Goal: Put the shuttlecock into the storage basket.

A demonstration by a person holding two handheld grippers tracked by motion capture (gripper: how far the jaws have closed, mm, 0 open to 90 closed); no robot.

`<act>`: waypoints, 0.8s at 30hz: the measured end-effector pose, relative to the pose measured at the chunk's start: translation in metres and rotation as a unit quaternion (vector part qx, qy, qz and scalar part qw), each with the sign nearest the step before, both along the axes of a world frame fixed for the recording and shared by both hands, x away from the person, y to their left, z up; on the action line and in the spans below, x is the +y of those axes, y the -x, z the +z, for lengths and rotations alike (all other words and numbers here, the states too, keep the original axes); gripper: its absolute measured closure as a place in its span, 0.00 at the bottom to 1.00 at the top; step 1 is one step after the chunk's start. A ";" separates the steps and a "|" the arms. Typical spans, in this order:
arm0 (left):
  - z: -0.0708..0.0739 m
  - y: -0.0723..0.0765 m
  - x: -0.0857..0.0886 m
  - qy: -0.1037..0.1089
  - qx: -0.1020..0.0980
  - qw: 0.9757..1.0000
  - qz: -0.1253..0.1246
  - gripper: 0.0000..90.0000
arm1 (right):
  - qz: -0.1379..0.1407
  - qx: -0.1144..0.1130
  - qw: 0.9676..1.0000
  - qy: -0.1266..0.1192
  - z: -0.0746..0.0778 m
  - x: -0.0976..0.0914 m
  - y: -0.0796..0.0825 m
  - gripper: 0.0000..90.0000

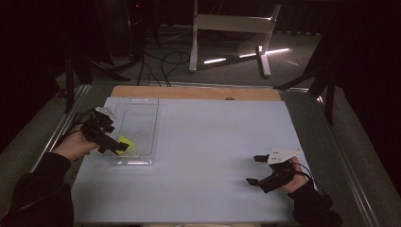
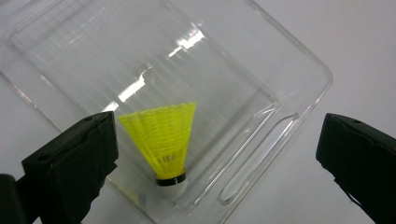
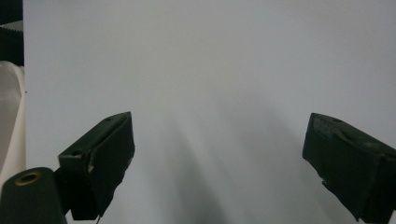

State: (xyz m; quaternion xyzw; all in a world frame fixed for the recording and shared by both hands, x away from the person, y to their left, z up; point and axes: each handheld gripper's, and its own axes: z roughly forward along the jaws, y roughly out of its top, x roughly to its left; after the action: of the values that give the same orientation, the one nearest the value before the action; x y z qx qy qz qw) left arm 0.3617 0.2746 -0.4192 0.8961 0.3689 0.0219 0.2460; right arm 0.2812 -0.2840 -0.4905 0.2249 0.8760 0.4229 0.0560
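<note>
A yellow shuttlecock with a white cork rimmed in black lies inside a clear plastic tray, near the tray's front left corner. My left gripper hovers over that corner and is open, its jaws standing wide. The shuttlecock sits close to the left-hand jaw in the left gripper view, and neither pad presses on it. My right gripper rests low at the table's front right, open, with only bare mat between its jaws.
A pale blue mat covers the table, with a wooden strip along its far edge. Metal rails run down both sides. Beyond the table a white stand and cables lie on the dark floor.
</note>
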 end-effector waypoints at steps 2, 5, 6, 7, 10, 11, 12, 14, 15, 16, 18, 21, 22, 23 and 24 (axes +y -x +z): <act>0.001 0.000 -0.004 -0.001 -0.001 1.000 -0.007 0.00 | -0.001 -0.001 1.000 0.001 0.000 0.000 0.000 0.10; 0.003 0.000 -0.011 0.001 -0.003 1.000 -0.017 0.00 | 0.000 0.000 1.000 0.001 -0.001 0.000 0.000 0.10; 0.003 0.000 -0.014 0.000 -0.010 1.000 -0.014 0.00 | 0.000 0.000 1.000 0.001 -0.001 0.000 0.000 0.10; 0.004 -0.001 -0.016 0.004 -0.010 1.000 -0.016 0.00 | 0.000 0.001 1.000 0.002 -0.001 0.000 0.000 0.10; 0.006 -0.001 -0.021 0.008 -0.014 1.000 -0.019 0.00 | 0.000 0.002 1.000 0.003 -0.001 0.001 0.000 0.10; 0.007 -0.002 -0.025 0.017 -0.013 0.999 -0.027 0.00 | 0.001 0.003 1.000 0.002 -0.001 0.001 0.000 0.10; 0.008 -0.002 -0.028 0.017 -0.019 0.999 -0.026 0.00 | 0.001 0.003 1.000 0.002 -0.002 0.001 0.000 0.10; 0.008 -0.003 -0.033 0.016 -0.020 0.999 -0.035 0.00 | 0.002 0.003 1.000 0.003 -0.002 0.001 0.000 0.10; 0.009 -0.004 -0.035 0.014 -0.022 0.999 -0.036 0.00 | 0.002 0.004 1.000 0.003 -0.002 0.000 -0.001 0.10; 0.009 -0.004 -0.038 0.014 -0.022 0.999 -0.039 0.00 | 0.002 0.005 1.000 0.003 -0.003 0.001 -0.001 0.10; 0.009 -0.005 -0.042 0.015 -0.026 0.999 -0.044 0.00 | 0.003 0.005 1.000 0.003 -0.003 0.001 -0.001 0.10; 0.010 -0.006 -0.050 0.018 -0.029 0.998 -0.051 0.00 | 0.004 0.005 1.000 0.002 -0.003 0.001 0.000 0.10; 0.011 -0.006 -0.052 0.017 -0.029 0.998 -0.054 0.00 | 0.004 0.005 1.000 0.003 -0.003 0.002 0.000 0.10; 0.011 -0.006 -0.054 0.018 -0.029 0.998 -0.056 0.00 | 0.004 0.005 1.000 0.003 -0.003 0.002 0.000 0.10; 0.011 -0.007 -0.056 0.021 -0.029 0.998 -0.059 0.00 | 0.005 0.005 1.000 0.003 -0.003 0.002 0.000 0.10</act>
State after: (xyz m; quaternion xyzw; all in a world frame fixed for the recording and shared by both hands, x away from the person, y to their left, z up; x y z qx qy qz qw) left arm 0.3686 0.2182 -0.4081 0.9100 0.3086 0.0254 0.2758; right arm 0.2816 -0.2821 -0.4939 0.2226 0.8785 0.4196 0.0503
